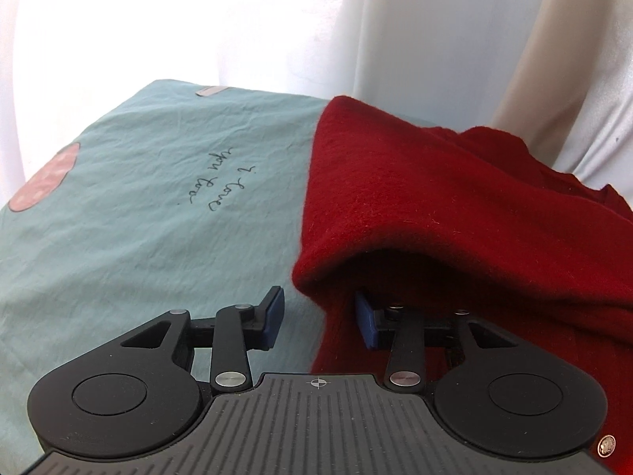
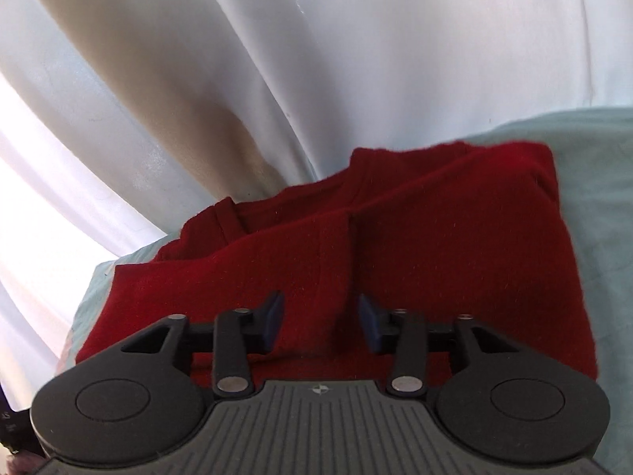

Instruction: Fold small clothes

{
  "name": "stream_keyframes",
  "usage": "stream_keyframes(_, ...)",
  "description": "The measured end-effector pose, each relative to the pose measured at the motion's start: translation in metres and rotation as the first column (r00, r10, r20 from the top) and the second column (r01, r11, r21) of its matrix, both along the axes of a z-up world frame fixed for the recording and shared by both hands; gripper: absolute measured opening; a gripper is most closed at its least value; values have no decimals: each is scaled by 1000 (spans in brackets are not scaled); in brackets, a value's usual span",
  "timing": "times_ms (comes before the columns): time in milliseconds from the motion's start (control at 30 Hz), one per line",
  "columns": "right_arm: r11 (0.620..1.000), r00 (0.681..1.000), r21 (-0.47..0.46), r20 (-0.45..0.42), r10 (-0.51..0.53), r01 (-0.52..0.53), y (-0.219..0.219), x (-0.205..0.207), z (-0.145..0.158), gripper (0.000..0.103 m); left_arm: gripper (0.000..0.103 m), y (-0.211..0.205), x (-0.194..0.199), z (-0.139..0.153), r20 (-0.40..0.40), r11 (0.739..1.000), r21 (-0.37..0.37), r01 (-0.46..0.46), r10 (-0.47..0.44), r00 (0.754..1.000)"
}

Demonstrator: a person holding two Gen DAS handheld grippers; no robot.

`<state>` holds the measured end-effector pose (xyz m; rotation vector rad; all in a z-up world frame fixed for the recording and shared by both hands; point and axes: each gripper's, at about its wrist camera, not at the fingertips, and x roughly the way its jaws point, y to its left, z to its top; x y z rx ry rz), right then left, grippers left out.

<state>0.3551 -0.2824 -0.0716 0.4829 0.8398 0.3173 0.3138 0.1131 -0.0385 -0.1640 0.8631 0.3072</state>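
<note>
A red woolly garment (image 1: 455, 206) lies partly folded on a pale teal sheet (image 1: 138, 198). My left gripper (image 1: 320, 318) is open at the garment's left edge, with its right finger tucked under a raised fold and its left finger over the sheet. In the right wrist view the same red garment (image 2: 395, 245) lies folded in layers, with a seam running down the middle. My right gripper (image 2: 320, 320) is open just above the garment's near part, straddling that seam and holding nothing.
The teal sheet bears handwritten words (image 1: 225, 180), a pink spotted patch (image 1: 43, 180) at the left and a small label (image 1: 211, 91) at the far edge. White curtains (image 2: 356, 59) hang behind the surface. The sheet also shows at the right (image 2: 617, 217).
</note>
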Motion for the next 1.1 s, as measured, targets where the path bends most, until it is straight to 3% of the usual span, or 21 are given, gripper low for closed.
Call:
stream_keyframes(67,996,1000,90,-18,8,-7,-1,1,-10,51,44,0,3,0,0,1000,-6,-1,1,1000)
stream_keyframes(133,993,999,115,-42,14,-9,5,8,-17,51,43,-1,6,0,2,1000,-1,5,-5,1000)
stream_keyframes(200,995,999,102,-41,24,-20,12,10,-21,30,42,-2,7,-1,2,1000,6,11,-11,1000)
stream_keyframes(233,995,999,94,-29,46,-43,16,11,-19,27,42,-2,7,-1,2,1000,6,12,-12,1000)
stream_keyframes(333,998,995,-30,82,52,-49,22,-1,2,23,37,2,7,2,8,1000,-13,2,-2,1000)
stream_keyframes(467,981,968,-193,248,31,18,14,-17,35,5,31,4,7,6,19,1000,-16,-14,15,1000)
stream_keyframes(633,965,963,-250,270,-7,78,-12,-22,44,0,30,1,6,8,17,1000,1,-11,11,1000)
stream_keyframes(733,981,976,-176,215,-45,84,-33,-22,40,5,30,1,5,8,11,1000,3,-9,9,1000)
stream_keyframes(800,998,993,-43,110,-40,45,-41,-14,28,8,30,1,5,8,8,1000,6,-7,7,1000)
stream_keyframes(833,999,997,11,71,-34,34,-43,-11,22,17,30,0,5,7,6,1000,8,-6,6,1000)
stream_keyframes(867,998,999,58,29,-23,21,-41,-10,14,35,31,0,4,6,3,1000,10,-5,5,1000)
stream_keyframes(933,996,1000,94,-24,4,-1,-36,-5,3,55,31,0,4,5,-1,1000,12,-3,3,1000)
stream_keyframes(1100,983,996,184,-93,20,-3,-24,11,-19,51,35,0,5,4,-3,1000,13,-13,13,1000)
